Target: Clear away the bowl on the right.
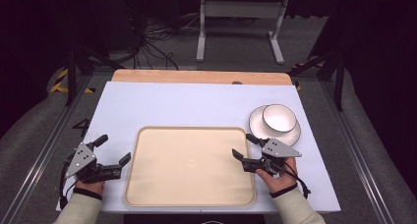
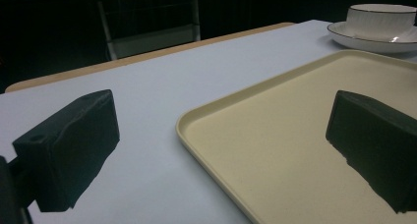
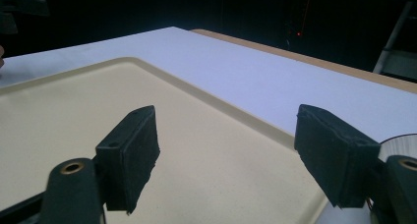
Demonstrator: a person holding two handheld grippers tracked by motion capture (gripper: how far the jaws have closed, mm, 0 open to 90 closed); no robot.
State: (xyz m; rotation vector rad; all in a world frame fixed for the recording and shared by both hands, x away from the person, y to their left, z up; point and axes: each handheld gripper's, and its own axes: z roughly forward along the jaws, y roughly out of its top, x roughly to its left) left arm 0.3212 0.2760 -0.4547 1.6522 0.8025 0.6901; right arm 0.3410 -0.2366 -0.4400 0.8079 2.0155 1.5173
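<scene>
- Your left gripper [image 1: 114, 151]: jaws wide apart, holding nothing. It sits at the tray's [image 1: 189, 204] left edge; in the left gripper view the near rim corner [image 2: 183, 127] lies between the pads, one pad over the white tabletop [image 1: 172, 103], the other over the tray floor.
- If the tray is to be lifted, slide this gripper forward so one pad goes under the rim and one above, then close squarely.
- Tray: empty, flat on the table, between your two tools.
- Your right gripper [image 1: 244, 146]: jaws spread too, nothing in them. The inner pad hangs over the tray's right edge; in the right gripper view the rim [image 3: 231, 113] runs between the pads.
- Bowl [image 1: 279, 117] on a plate [image 1: 294, 135]: just ahead and outboard of your right gripper, apart from it. Likely your nearest pick.
- For the bowl, come in low, straddle its wall with one pad inside and one outside, and keep clear of the plate rim.
</scene>
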